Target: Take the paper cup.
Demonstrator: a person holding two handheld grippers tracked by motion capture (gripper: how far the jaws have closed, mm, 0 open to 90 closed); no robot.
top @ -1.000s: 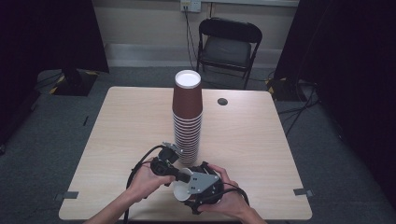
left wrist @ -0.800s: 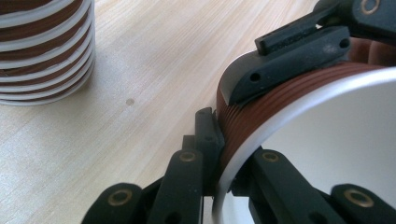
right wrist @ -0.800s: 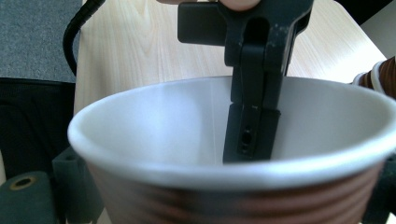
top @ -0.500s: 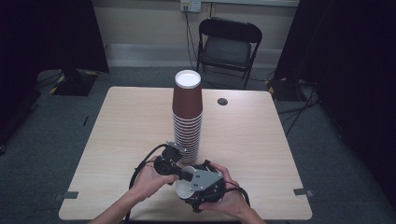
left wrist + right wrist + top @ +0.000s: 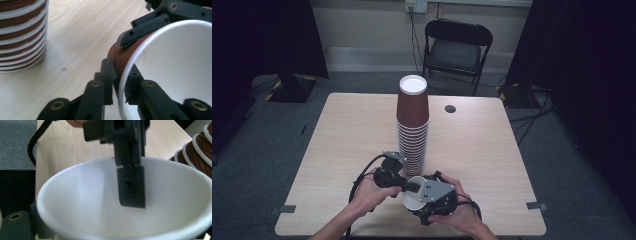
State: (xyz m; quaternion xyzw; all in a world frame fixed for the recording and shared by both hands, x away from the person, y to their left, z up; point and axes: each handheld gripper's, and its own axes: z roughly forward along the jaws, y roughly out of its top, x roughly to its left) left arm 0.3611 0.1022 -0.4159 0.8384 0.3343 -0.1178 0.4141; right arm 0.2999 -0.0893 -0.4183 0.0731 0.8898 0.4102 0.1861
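Note:
A tall stack of brown paper cups (image 5: pixel 413 125) stands upside down at the table's middle; its lower rims (image 5: pixel 22 37) show in the left gripper view. Near the front edge a single brown cup (image 5: pixel 413 201) with a white inside (image 5: pixel 100 202) lies tilted between both grippers. My right gripper (image 5: pixel 422 202) is shut around its brown wall (image 5: pixel 122 57). My left gripper (image 5: pixel 120 75) pinches the cup's white rim, one jaw outside and one inside. That inner finger (image 5: pixel 131 187) hangs into the cup in the right gripper view.
The light wooden table (image 5: pixel 337 130) has a small dark round cap (image 5: pixel 450 108) at the back right. A black folding chair (image 5: pixel 455 47) stands behind the table. The grippers' cables (image 5: pixel 362 177) loop over the front of the table beside the person's hands.
Both grippers and the single cup have edged slightly right and away from the front edge. The holds on the cup look the same.

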